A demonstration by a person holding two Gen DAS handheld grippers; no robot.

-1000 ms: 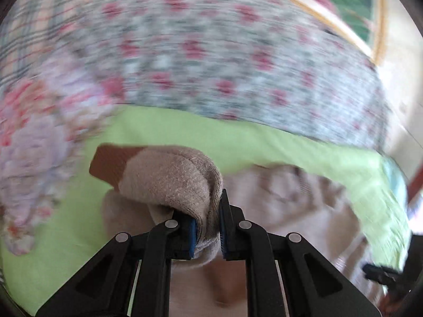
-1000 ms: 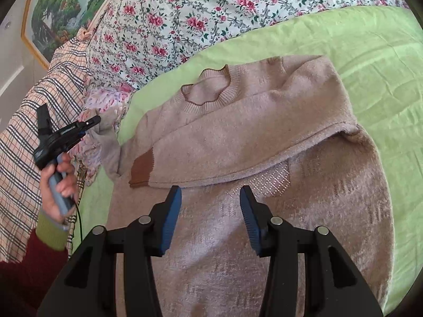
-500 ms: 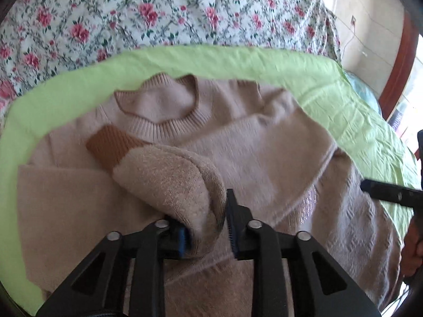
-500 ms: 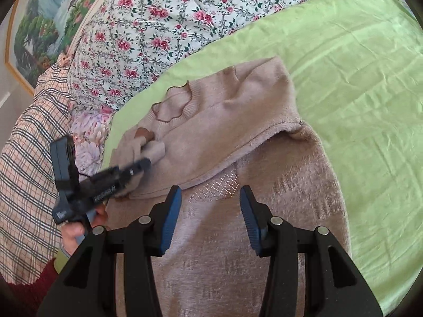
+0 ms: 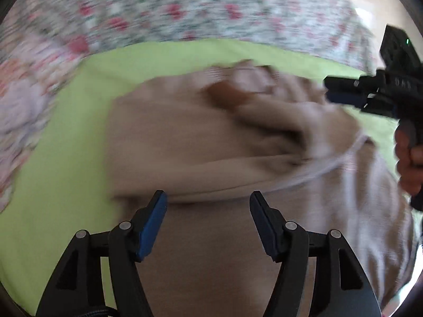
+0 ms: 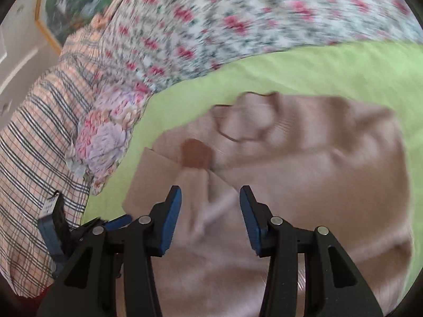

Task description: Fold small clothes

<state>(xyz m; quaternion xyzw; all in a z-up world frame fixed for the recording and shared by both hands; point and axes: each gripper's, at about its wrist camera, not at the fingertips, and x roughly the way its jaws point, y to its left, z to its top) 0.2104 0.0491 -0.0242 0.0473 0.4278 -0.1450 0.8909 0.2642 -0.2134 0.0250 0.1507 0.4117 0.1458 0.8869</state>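
A beige knit sweater [image 5: 185, 142] lies on a lime green sheet [image 5: 58, 185], both sleeves folded across its chest. One sleeve's brown cuff [image 5: 227, 96] lies near the collar; it also shows in the right wrist view [image 6: 197, 153]. My left gripper [image 5: 207, 216] is open and empty, just above the sweater's body. My right gripper [image 6: 210, 211] is open and empty over the sweater [image 6: 317, 185], near the folded sleeves. It also appears at the right edge of the left wrist view [image 5: 370, 92]. Both views are motion-blurred.
A floral quilt [image 6: 238, 26] lies behind the green sheet [image 6: 317, 71]. A plaid blanket [image 6: 31, 145] and a flowered pillow [image 6: 105, 137] are to the left. A framed picture [image 6: 74, 2] hangs on the wall.
My left gripper has opened and let go of the sleeve, which now lies folded across the sweater's chest. The left gripper has drawn back. My right gripper has moved closer over the sweater.
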